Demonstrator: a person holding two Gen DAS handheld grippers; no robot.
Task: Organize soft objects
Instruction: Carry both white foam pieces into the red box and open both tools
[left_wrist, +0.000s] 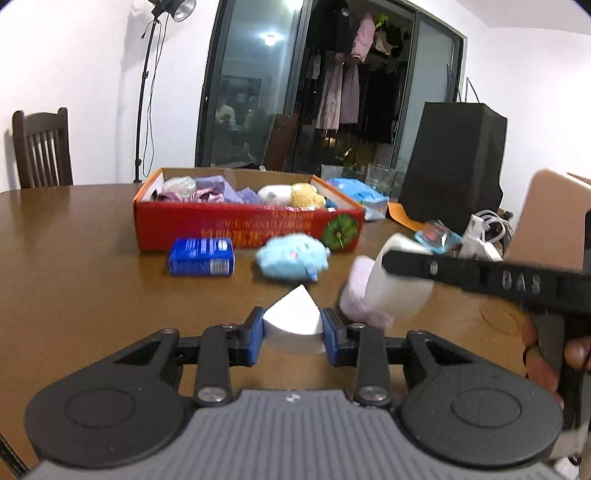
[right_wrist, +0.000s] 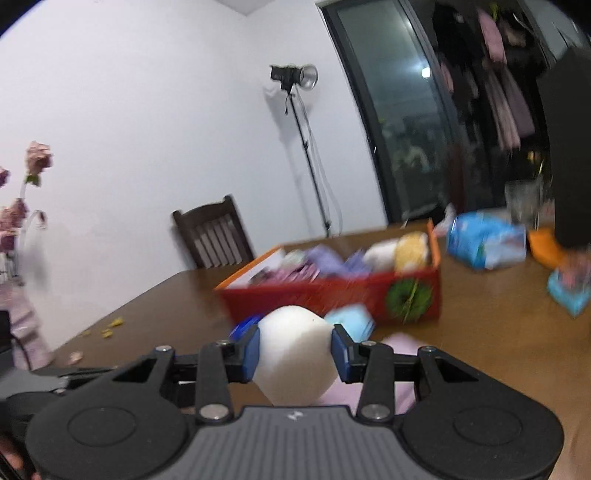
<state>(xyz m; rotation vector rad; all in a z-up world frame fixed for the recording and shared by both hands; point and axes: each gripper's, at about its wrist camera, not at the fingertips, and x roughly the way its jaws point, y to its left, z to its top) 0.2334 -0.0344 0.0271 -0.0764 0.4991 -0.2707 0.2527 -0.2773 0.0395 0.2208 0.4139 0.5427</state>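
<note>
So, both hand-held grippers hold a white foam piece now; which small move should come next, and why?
Probably carry the right hand-held gripper forward over the red box and release there. Its white foam cylinder is clamped, and the box, open-topped, already holds soft things.

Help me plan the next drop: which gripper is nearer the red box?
Right, judging loosely. The right gripper carries its white foam toward the red box; the left gripper sits farther back with its wedge.
</note>
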